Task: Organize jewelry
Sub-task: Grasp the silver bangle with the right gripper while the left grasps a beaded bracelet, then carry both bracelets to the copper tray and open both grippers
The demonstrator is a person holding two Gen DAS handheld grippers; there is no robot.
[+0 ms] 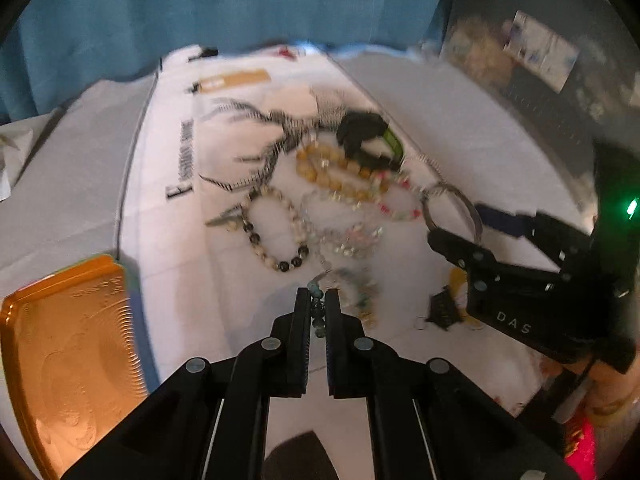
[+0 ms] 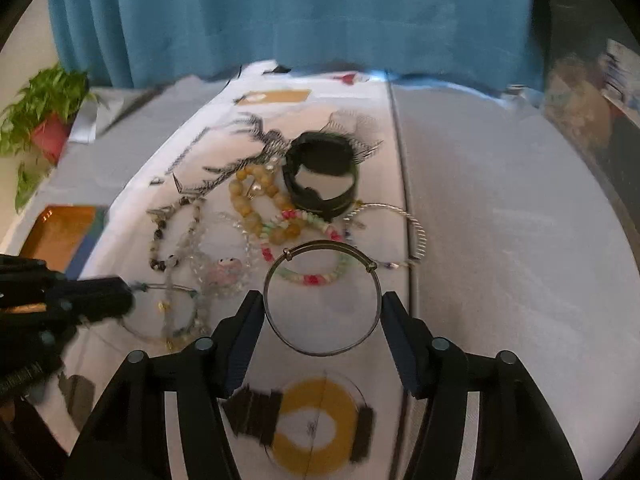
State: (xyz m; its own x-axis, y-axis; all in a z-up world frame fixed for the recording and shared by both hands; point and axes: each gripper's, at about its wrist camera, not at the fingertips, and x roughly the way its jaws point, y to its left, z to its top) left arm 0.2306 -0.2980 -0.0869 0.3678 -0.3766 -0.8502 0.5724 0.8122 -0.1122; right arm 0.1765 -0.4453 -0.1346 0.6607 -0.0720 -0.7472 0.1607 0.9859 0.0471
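Note:
My left gripper [image 1: 318, 298] is shut on a green beaded bracelet [image 1: 318, 312], whose strand trails onto the white cloth [image 1: 168, 248]. My right gripper [image 2: 323, 304] holds a thin silver bangle [image 2: 322, 350] across its width between the two pads; it also shows in the left wrist view [image 1: 452, 208]. A pile of jewelry lies ahead: a yellow beaded bracelet [image 2: 256, 204], a black cuff [image 2: 320, 172], a pink and green bead bracelet [image 2: 316, 278], a dark and pale bead bracelet [image 1: 276, 232], clear crystal beads [image 2: 200, 256] and a twisted silver bangle [image 2: 400, 216].
An orange tray [image 1: 68, 344] sits at the left, also seen in the right wrist view [image 2: 60, 228]. A yellow and black ring shape [image 2: 312, 424] lies under my right gripper. A potted plant [image 2: 44, 120] stands far left. A blue curtain [image 2: 300, 12] hangs behind the table.

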